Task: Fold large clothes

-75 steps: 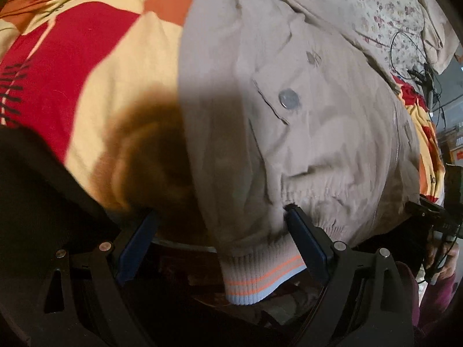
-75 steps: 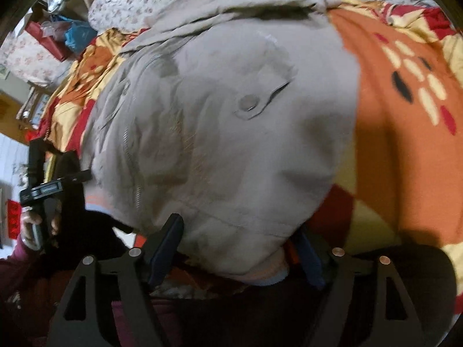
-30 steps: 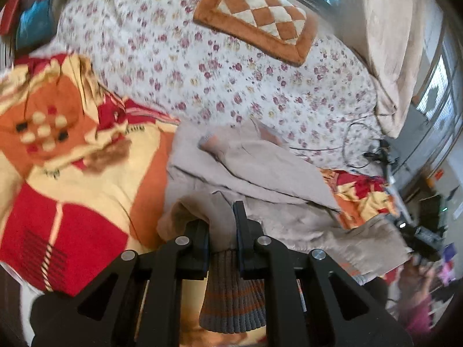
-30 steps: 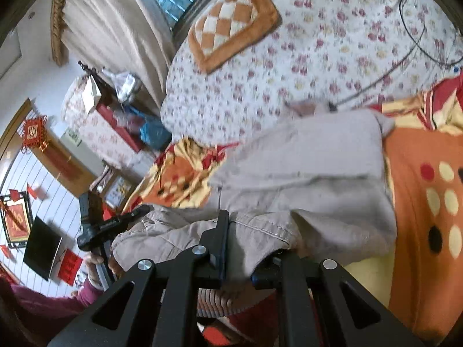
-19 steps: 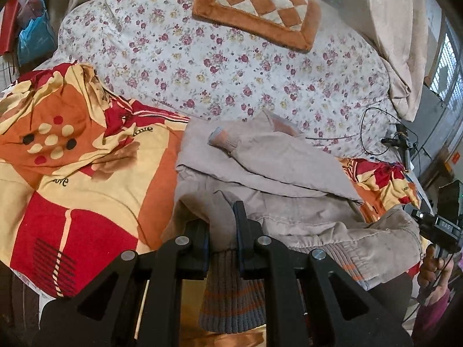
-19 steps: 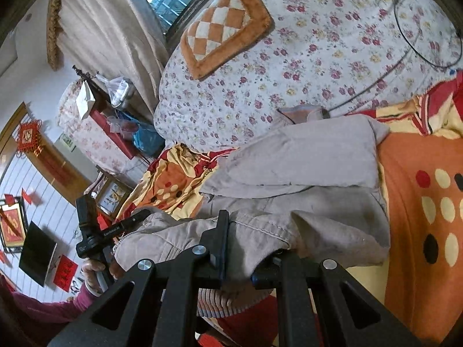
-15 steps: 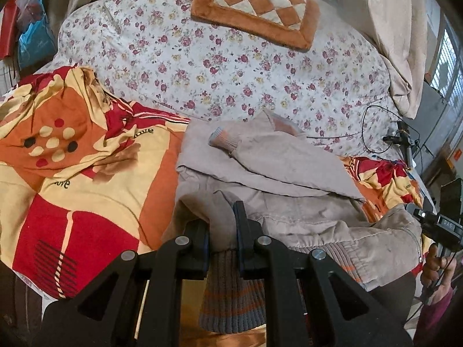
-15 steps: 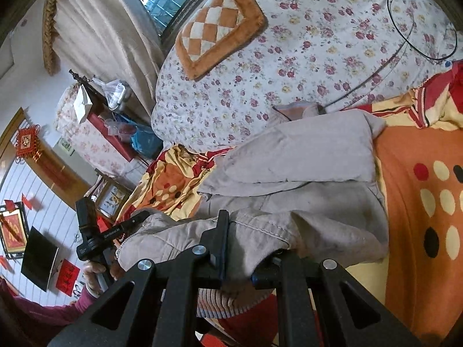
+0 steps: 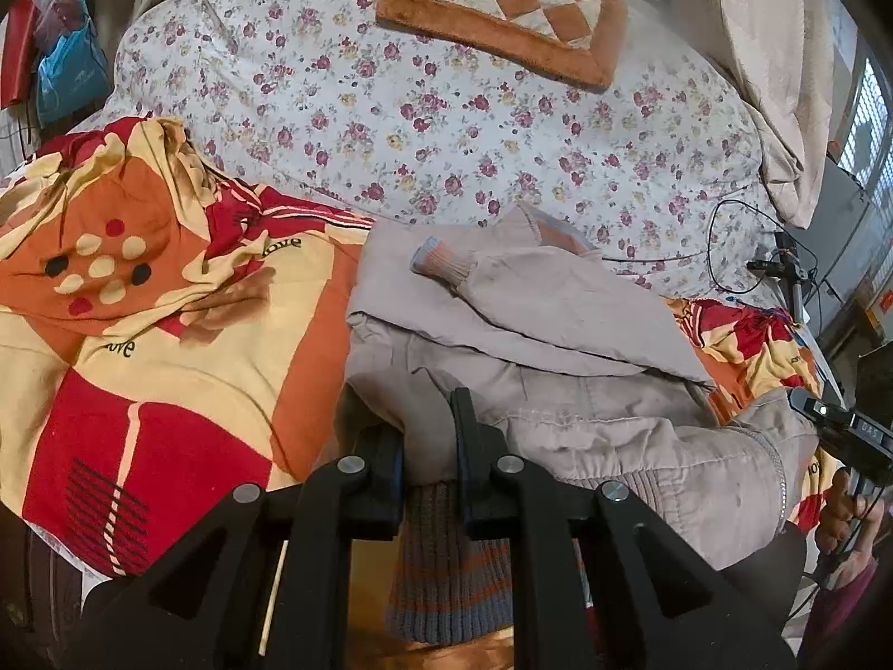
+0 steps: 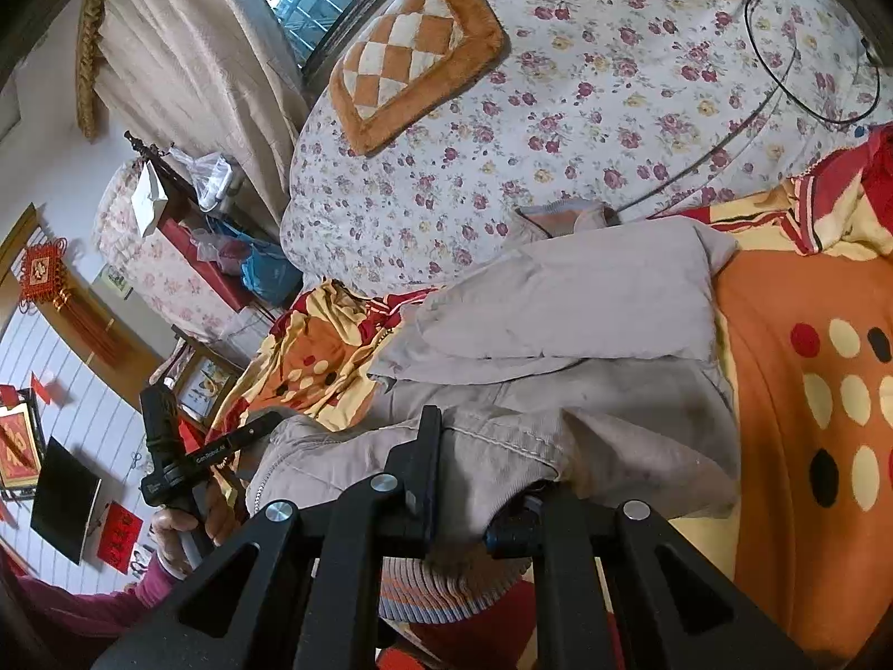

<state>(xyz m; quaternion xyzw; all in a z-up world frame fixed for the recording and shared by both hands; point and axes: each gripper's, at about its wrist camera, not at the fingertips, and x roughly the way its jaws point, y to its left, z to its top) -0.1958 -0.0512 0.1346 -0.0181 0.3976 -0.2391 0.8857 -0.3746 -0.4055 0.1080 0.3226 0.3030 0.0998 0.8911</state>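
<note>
A beige jacket (image 9: 558,335) with striped ribbed cuffs lies on the bed, its sleeve folded across its upper part. My left gripper (image 9: 427,435) is shut on the jacket's ribbed bottom hem (image 9: 446,558) at its left corner and holds it raised. My right gripper (image 10: 480,480) is shut on the hem at the jacket's (image 10: 558,324) other corner, the ribbing (image 10: 446,580) hanging below the fingers. The hem stretches between the two grippers above the bed.
The jacket rests on a red, orange and yellow blanket (image 9: 167,335). Behind it lies a floral quilt (image 9: 446,111) with a checkered orange cushion (image 9: 502,5). A black cable (image 10: 809,56) crosses the quilt. Furniture and bags (image 10: 262,268) stand beside the bed.
Both grippers closed on the bottom hem and lifted it off the bed. In the last second they hold it raised, drifting slightly.
</note>
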